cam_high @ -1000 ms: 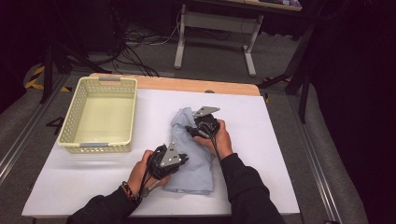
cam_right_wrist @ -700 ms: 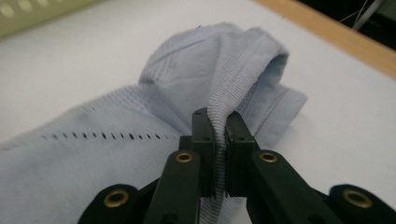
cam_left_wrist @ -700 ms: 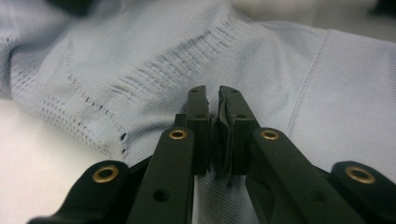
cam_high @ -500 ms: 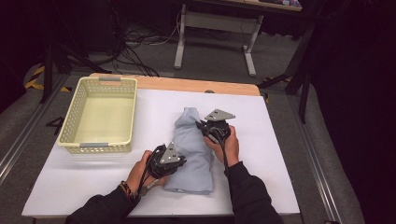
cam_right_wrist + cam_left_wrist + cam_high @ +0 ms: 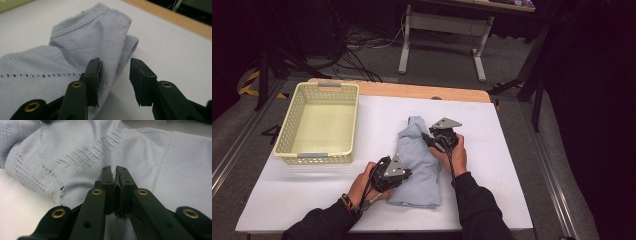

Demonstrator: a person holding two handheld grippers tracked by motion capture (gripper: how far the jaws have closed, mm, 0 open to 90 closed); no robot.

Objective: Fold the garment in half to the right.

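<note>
A light blue knit garment (image 5: 417,160) lies folded lengthwise in the middle of the white table (image 5: 512,165). My left gripper (image 5: 407,175) is at its near left edge. In the left gripper view the jaws (image 5: 113,170) stand almost together, pinching a thin bit of the cloth (image 5: 75,150). My right gripper (image 5: 427,137) is at the garment's far right side, pointing left. Its jaws (image 5: 115,65) have just been opening and stand apart, with the ribbed hem (image 5: 112,57) between them, brushing the left pad (image 5: 96,72).
A pale yellow plastic basket (image 5: 319,86) stands at the table's far left with nothing in it. A wooden strip (image 5: 422,91) runs along the far edge. Bare white table lies to the right of the garment and in front of the basket.
The right gripper has shifted a little to the right, from over the garment to its right edge. The garment's upper part looks narrower than before. The left gripper has stayed put.
</note>
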